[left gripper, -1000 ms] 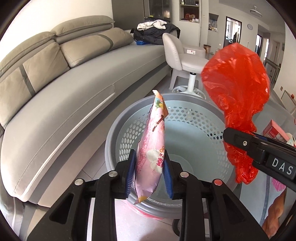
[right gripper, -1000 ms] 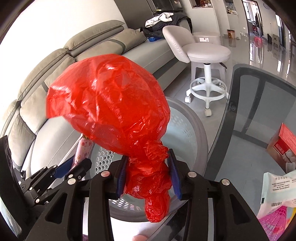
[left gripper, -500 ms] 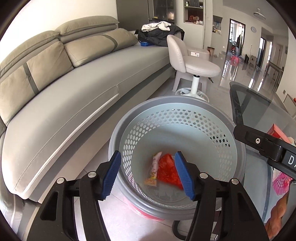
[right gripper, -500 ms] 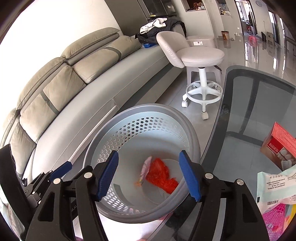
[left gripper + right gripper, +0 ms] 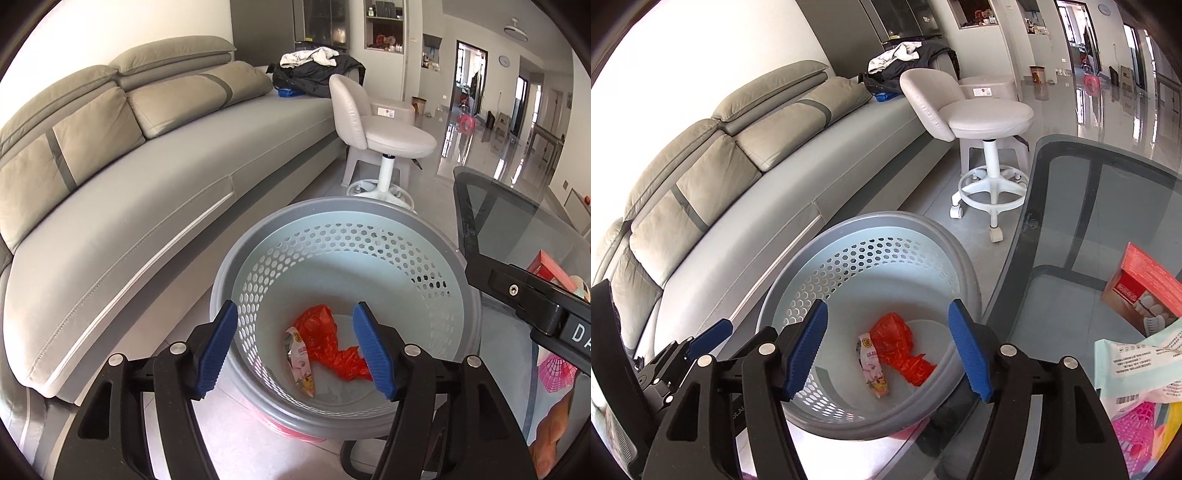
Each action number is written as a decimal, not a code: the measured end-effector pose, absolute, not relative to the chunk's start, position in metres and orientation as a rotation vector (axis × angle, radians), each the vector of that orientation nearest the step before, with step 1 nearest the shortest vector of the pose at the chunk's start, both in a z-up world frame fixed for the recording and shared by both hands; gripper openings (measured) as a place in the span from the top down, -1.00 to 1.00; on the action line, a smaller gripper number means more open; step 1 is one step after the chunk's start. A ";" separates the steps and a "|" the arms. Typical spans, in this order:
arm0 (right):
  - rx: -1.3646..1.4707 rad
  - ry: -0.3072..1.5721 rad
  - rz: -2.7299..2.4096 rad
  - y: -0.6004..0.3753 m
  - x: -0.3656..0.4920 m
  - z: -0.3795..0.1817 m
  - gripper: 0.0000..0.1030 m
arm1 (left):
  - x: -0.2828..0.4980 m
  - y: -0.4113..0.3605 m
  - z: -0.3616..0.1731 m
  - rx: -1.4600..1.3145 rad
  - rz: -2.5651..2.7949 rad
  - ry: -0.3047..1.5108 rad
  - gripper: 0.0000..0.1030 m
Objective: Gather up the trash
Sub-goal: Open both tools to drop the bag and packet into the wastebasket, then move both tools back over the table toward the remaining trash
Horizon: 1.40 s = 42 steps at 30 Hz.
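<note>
Trash down in the perforated grey basket (image 5: pixel 343 218): red plastic bag (image 5: pixel 328 343) crumpled on the bottom, pink snack wrapper (image 5: pixel 301 363) touching its left side. Left gripper (image 5: pixel 301 349) above the rim, jaws just spread further, holding nothing. Right gripper (image 5: pixel 888 349) likewise wide apart and empty over the basket.

Both tongs are built of black plastic arms, joined by silver screws. The left tongs (image 5: pixel 299 347) and right tongs (image 5: pixel 888 349) are tipped with ribbed blue pads (image 5: pixel 218 349). White letters are printed on one black body.
</note>
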State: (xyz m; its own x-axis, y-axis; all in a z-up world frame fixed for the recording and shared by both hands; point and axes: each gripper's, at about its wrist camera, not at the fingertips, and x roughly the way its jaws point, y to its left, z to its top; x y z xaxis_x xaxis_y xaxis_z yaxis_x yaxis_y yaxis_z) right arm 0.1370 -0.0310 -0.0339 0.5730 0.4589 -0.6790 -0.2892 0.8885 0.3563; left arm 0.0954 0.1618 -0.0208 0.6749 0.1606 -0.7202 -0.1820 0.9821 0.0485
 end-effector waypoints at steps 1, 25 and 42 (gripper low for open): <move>0.214 0.850 0.437 -0.033 0.135 -0.032 -0.26 | 0.096 0.161 -0.020 -0.026 0.191 0.805 -0.26; 0.232 0.751 0.235 -0.128 0.081 -0.012 -0.27 | 0.085 0.100 -0.006 0.003 0.045 0.760 -0.56; 0.232 0.737 -0.033 -0.245 0.024 -0.019 -0.27 | 0.072 0.023 -0.018 0.078 -0.104 0.769 -0.66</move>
State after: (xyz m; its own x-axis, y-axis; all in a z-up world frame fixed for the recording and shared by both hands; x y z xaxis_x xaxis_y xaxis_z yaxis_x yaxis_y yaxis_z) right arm 0.0240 -0.2452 -0.0191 0.7409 0.0516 -0.6697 0.1114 0.9738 0.1983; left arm 0.0723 0.0228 -0.0181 0.7136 -0.0651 -0.6975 0.1220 0.9920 0.0323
